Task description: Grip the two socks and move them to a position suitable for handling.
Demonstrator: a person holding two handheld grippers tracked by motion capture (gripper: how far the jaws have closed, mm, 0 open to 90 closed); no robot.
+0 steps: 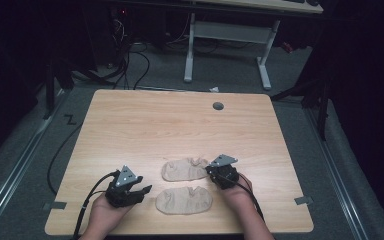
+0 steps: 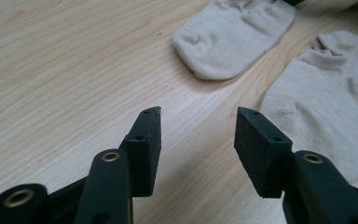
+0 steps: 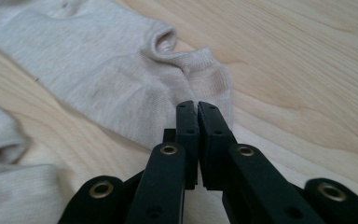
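— Where are the socks?
— Far sock (image 1: pixel 184 169) and near sock (image 1: pixel 183 200) lie flat on the bench (image 1: pixel 155 125), long axes left-right, cuffs rightward.
— Fingers?
— Left gripper (image 1: pixel 139 192) fingers apart; right gripper (image 1: pixel 215 172) fingers together at the far sock's cuff.

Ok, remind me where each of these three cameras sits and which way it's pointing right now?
High view: above the person's side, looking forward and down on the wooden table; both hands, left gripper, right gripper.
Left gripper view: on the left gripper, low over the table, jaws open, facing the near sock and far sock.
Right gripper view: on the right gripper, jaws together at the far sock's cuff.
Shared: all three show both socks.
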